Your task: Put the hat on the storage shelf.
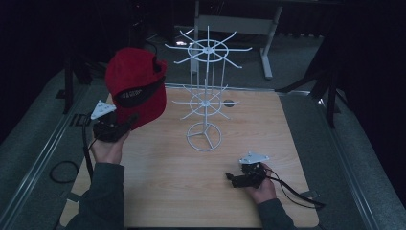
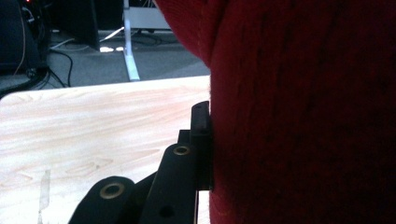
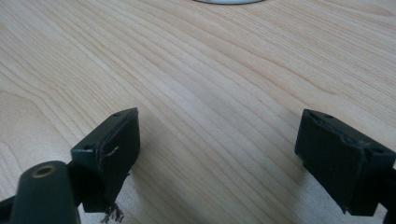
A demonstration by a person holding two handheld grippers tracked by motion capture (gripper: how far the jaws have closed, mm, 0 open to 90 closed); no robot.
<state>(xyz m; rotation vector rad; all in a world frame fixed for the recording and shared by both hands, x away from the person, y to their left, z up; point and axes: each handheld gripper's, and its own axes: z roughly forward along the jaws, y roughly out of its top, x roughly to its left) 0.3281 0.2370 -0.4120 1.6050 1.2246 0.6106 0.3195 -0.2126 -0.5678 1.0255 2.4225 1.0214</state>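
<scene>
Firmly between left jaws: red cap (image 1: pixel 135 84)

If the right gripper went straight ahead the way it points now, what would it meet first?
Probably the white rack's round base, after open table. The right gripper has nothing between its open jaws; depth is uncertain.

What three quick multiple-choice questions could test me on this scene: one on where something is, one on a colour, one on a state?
1. Where is the cap?
A. lying on the table
B. held up left of the rack
C. hanging on the rack

2. What colour is the cap?
A. blue
B. red
C. white

3. How do the right gripper's jaws stand?
A. open, nothing between them
B. shut on the cap
C. shut on the rack

Answers: B, the left gripper grips it above the table; B, red cloth; A, bare wood shows between its jaws.
</scene>
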